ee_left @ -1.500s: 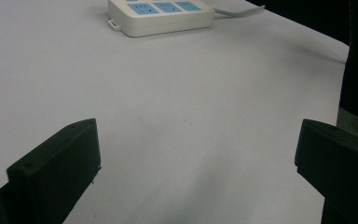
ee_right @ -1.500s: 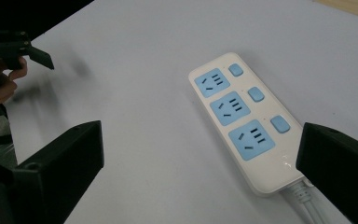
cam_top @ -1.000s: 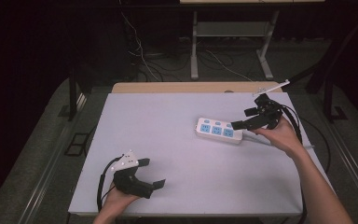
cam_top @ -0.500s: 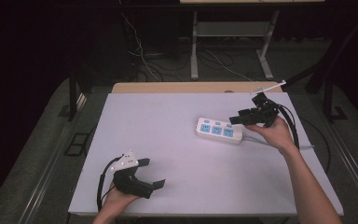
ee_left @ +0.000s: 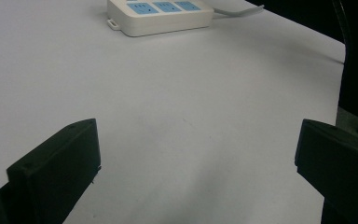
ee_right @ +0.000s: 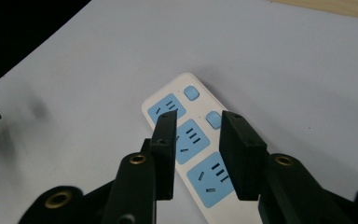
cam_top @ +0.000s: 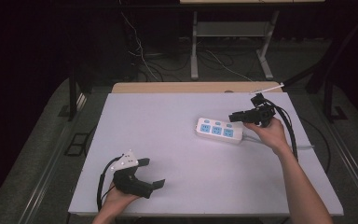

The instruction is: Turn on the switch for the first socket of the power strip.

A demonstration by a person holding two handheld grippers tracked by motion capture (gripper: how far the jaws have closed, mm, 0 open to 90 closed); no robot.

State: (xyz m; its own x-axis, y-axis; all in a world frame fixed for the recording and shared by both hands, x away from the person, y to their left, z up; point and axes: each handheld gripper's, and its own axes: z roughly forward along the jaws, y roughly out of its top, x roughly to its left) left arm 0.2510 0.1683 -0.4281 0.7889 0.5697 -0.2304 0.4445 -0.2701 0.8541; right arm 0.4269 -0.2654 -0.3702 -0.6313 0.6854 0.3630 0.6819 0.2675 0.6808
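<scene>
Only one thing lies on the tabletop (cam_top: 177, 154) to be worked on: a single white power strip (cam_top: 219, 130), flat on its back toward the right edge and somewhat nearer the far edge than the near one, its grey lead running off toward the right edge. It lies face up, which leaves its three blue sockets and the small blue buttons beside them open to whatever comes from above; the right gripper view shows two of those buttons, the rest being hidden behind the jaws. The right gripper (ee_right: 196, 140) hangs over the strip's cable end, pointed down along its length, and its jaws have just been closing: they stand now at a narrow gap with nothing between them, hovering above the middle socket rather than around the body. My guess is that the narrowing readies them for something small, a button perhaps, rather than for a hold across the strip's width. The left gripper (cam_top: 151, 172) rests near the near-left corner, well apart from the strip, jaws spread wide and empty, and its own view looks across bare tabletop to the power strip (ee_left: 161, 16) at the far side; it seems simply parked. Two grippers, then, one strip, three sockets.
</scene>
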